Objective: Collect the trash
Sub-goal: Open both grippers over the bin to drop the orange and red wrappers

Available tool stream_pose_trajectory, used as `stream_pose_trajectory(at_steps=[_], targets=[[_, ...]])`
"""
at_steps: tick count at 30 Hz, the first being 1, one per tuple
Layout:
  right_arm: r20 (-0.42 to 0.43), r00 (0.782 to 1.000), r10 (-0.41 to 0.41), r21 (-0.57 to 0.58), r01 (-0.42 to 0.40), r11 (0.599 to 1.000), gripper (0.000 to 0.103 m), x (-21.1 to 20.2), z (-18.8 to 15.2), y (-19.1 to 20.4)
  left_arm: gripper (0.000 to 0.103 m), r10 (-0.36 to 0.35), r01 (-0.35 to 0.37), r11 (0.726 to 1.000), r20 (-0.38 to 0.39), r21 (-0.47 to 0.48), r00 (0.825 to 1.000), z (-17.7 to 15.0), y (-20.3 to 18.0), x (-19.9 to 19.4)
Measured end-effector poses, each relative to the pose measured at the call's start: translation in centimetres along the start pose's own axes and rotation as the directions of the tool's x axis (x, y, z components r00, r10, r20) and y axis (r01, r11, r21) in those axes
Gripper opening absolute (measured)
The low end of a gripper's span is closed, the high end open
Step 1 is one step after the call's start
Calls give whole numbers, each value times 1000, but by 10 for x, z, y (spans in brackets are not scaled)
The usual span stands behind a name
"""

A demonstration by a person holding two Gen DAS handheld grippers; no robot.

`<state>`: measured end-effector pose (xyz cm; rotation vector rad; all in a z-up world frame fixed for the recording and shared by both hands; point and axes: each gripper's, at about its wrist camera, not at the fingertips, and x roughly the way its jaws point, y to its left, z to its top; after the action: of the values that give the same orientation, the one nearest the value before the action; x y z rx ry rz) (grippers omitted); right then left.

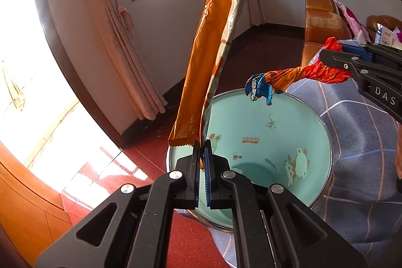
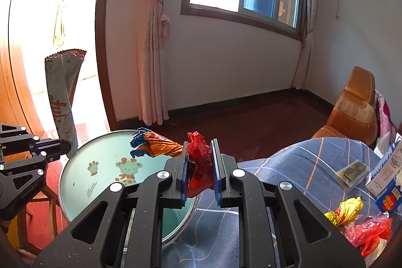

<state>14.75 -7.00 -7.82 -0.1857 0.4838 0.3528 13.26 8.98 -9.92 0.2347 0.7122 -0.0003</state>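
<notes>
Pinching the long orange wrapper [image 1: 201,62] by its bottom edge, the left tool [image 1: 202,157] and the right tool [image 2: 199,162], clamped on a crumpled red-orange wrapper [image 2: 198,160], hold light, crinkly, slippery film above the bin [image 1: 324,132].

Left black two-finger gripper [image 1: 201,155] angled downward, jaws nearly together, blue pads pinching the bottom edge of a long orange foil wrapper [image 1: 201,62] that stands up from it. Right black two-finger gripper [image 2: 199,155] angled down less steeply, jaws clamped on a crumpled red-orange-blue plastic wrapper [image 2: 198,167], twisted end sticking out left.
</notes>
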Motion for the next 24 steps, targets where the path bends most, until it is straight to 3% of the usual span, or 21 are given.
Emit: stream_pose_trajectory(at_steps=[2,4,7,9,14,18,24], targets=[[-2,1000,11,-8,-11,1000,18,0,0,2,8,-14,14,1000,5,4,1000,0,-3,-1],[-1,1000,16,-14,-16,1000,33,-1,0,4,18,-10,10,1000,11,11,1000,1,-7,-3],[3,1000,14,-6,-14,1000,45,-2,-1,3,30,-12,12,1000,14,15,1000,1,-9,-2],[2,1000,9,-3,-9,1000,46,-3,-3,1,46,2,-3,1000,22,12,1000,1,-9,-3],[-1,1000,-11,16,11,1000,49,-5,-9,-5,49,15,-15,1000,20,-5,1000,1,-5,-1],[-9,999,-48,39,48,998,54,-19,-16,-18,59,14,-13,1000,18,-24,1000,0,-4,-1],[-34,988,-150,125,154,980,55,-78,-44,-59,60,-41,41,999,8,-2,999,-7,-27,-4]])
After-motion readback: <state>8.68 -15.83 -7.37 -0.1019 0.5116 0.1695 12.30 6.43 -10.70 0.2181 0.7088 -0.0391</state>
